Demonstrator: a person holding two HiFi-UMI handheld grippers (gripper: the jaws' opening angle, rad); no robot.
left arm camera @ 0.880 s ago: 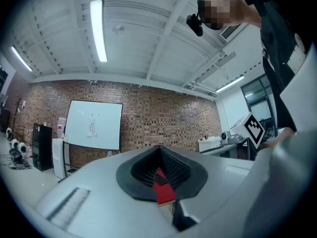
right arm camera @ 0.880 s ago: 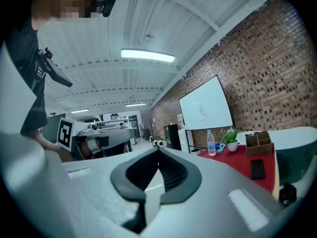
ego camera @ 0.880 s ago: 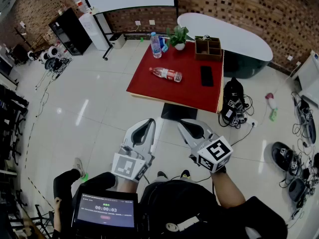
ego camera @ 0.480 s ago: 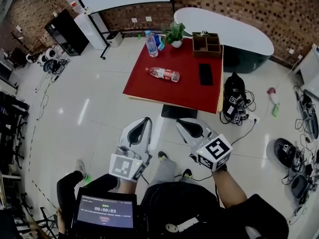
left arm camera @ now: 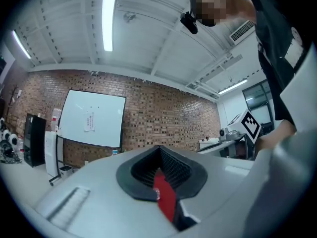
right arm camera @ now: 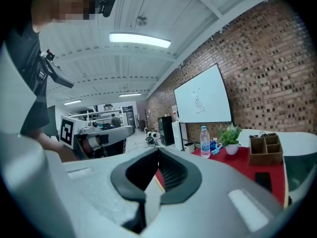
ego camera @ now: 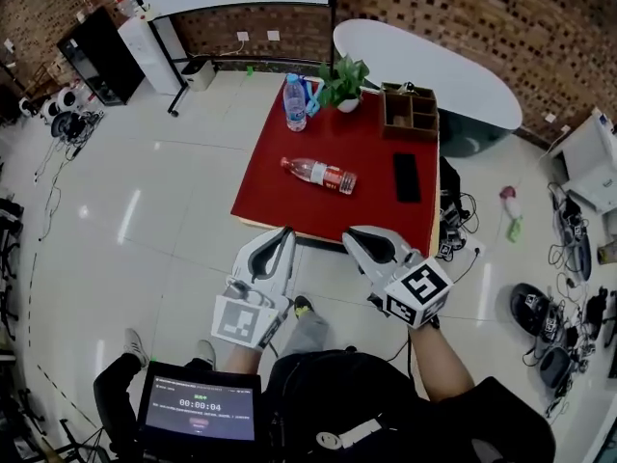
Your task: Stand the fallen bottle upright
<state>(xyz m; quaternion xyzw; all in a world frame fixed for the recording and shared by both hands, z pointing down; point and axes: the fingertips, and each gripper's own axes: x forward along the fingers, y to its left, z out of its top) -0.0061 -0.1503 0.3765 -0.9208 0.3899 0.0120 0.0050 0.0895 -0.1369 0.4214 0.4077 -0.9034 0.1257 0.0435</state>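
Note:
The fallen bottle (ego camera: 320,175), clear with a red label, lies on its side near the middle of the red table (ego camera: 280,201). Both grippers hover short of the table's near edge, apart from the bottle. My left gripper (ego camera: 283,233) has its jaws together with nothing held, and the red table (left arm camera: 166,198) shows through the slot between them. My right gripper (ego camera: 354,234) is shut and empty as well, pointing towards the table (right arm camera: 241,161). The fallen bottle is hidden behind the jaws in both gripper views.
An upright water bottle (ego camera: 294,102) (right arm camera: 205,142) and a potted plant (ego camera: 343,79) (right arm camera: 230,139) stand at the table's far edge. A wooden organiser box (ego camera: 409,112) (right arm camera: 265,150) and a black phone (ego camera: 406,177) sit on its right side. Bags and cables (ego camera: 453,234) lie on the floor right of the table.
The person has stepped closer, so the red table now lies nearer the gripper tips. Both grippers keep their pose and stay shut.

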